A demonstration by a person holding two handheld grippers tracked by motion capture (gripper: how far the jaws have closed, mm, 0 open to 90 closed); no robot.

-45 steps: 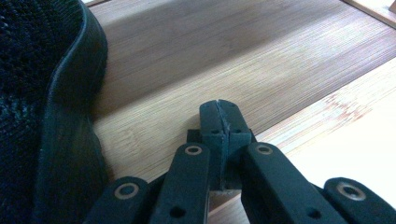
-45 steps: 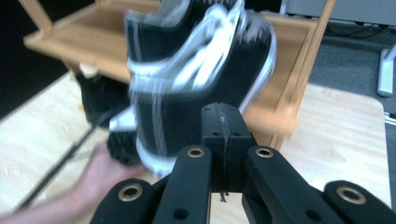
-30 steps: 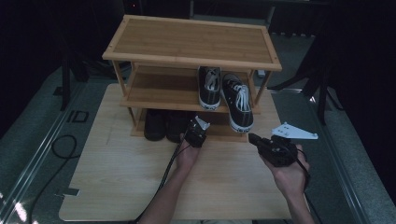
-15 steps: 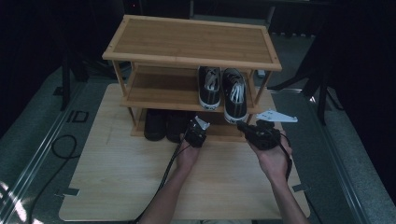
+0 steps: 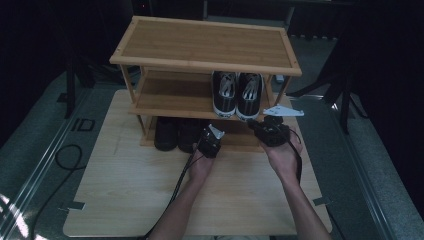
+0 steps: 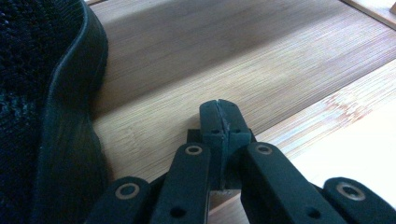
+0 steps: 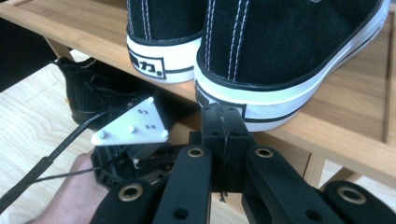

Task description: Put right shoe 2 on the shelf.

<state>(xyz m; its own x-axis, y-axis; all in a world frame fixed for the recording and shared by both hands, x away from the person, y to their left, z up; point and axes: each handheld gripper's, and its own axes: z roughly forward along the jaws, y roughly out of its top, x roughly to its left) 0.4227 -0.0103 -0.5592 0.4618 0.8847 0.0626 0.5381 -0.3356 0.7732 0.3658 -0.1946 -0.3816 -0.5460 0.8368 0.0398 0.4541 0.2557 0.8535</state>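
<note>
Wooden shoe rack (image 5: 165,97) holds black sneakers (image 5: 236,95); both closed, empty tools, left tool (image 5: 212,134) and right tool (image 5: 254,125), wait near it.

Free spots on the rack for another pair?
Top shelf is bare. Middle shelf is free left of the sneakers. Bottom shelf is free right of the black shoes, but both grippers crowd its front.

I see a shoe rack (image 5: 205,47) of pale, smooth-grained bamboo wood, black matt suede sneakers (image 7: 285,42) with glossy white rubber soles, black knit mesh shoe (image 6: 28,93), matt black plastic jaws.
</note>
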